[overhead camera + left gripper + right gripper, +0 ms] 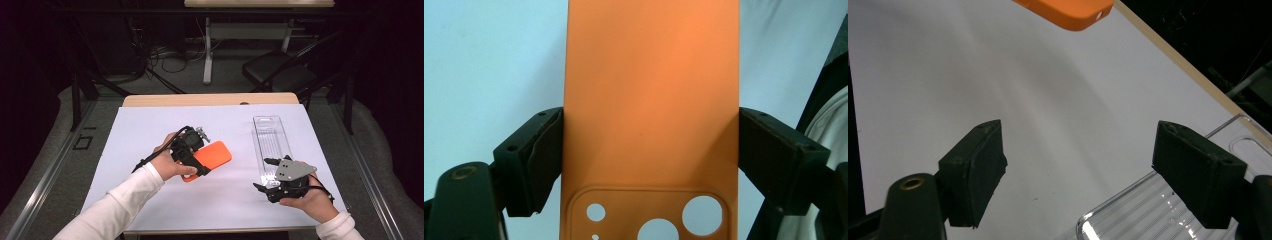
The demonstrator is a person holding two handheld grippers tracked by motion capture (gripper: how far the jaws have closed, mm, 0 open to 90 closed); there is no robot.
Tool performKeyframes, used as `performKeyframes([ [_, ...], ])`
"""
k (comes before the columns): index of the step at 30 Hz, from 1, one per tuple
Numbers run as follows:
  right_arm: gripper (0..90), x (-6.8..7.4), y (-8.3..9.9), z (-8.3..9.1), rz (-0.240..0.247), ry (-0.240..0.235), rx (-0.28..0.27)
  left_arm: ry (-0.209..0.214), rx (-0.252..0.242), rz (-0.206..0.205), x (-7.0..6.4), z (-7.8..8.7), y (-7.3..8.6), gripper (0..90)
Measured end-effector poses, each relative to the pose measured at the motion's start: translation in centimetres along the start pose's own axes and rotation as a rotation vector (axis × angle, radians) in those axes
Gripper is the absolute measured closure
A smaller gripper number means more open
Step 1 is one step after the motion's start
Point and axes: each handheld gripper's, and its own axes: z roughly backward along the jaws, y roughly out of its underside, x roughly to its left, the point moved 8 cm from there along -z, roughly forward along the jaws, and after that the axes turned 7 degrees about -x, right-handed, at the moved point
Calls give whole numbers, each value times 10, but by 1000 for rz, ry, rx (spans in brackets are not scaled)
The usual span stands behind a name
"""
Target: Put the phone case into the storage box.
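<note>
An orange phone case [214, 156] is held a little above the white table cover, with my left gripper [196, 159] shut on its camera-hole end. In the left gripper view the case [651, 110] runs up between both jaws, which press its long edges, and the round camera cut-outs show at the bottom. My right gripper [262, 175] stands open near the table's front right, its jaws spread wide with nothing between them. In the right gripper view [1078, 170] the case's far end [1068, 12] shows at the top. A clear plastic tray [272, 140] lies just beyond the right gripper.
The white cover [150, 125] spreads over a wooden table whose bare back edge [210, 99] shows. Behind the table stand a dark chair [280, 70], cables on the floor and a second table's legs [207, 50]. The clear tray's near corner [1148, 210] lies under the right jaw.
</note>
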Motion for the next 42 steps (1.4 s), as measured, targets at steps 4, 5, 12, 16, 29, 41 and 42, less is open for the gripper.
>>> performKeyframes([
  [4, 198, 0, -5, -2, 40, 10, -6, 4, 1, -3, -2, 0, -1, 160],
  [5, 198, 0, -6, -2, 51, 13, -7, 3, 2, -5, -3, -1, -1, 160],
  [12, 213, 0, -13, -6, 143, 27, 11, 13, 10, 1, -3, -1, -1, 160],
  [16, 227, 5, -21, -8, 233, 36, 16, 15, 11, -1, -3, -2, -2, 160],
  [29, 243, 11, -31, -21, 581, 90, 78, 17, 18, 8, -1, 1, -2, 160],
  [41, 222, 13, -34, -24, 663, 112, 86, 23, 14, 10, -2, -1, -4, 159],
  [42, 222, 13, -33, -24, 665, 112, 86, 24, 12, 10, -2, -1, -4, 160],
])
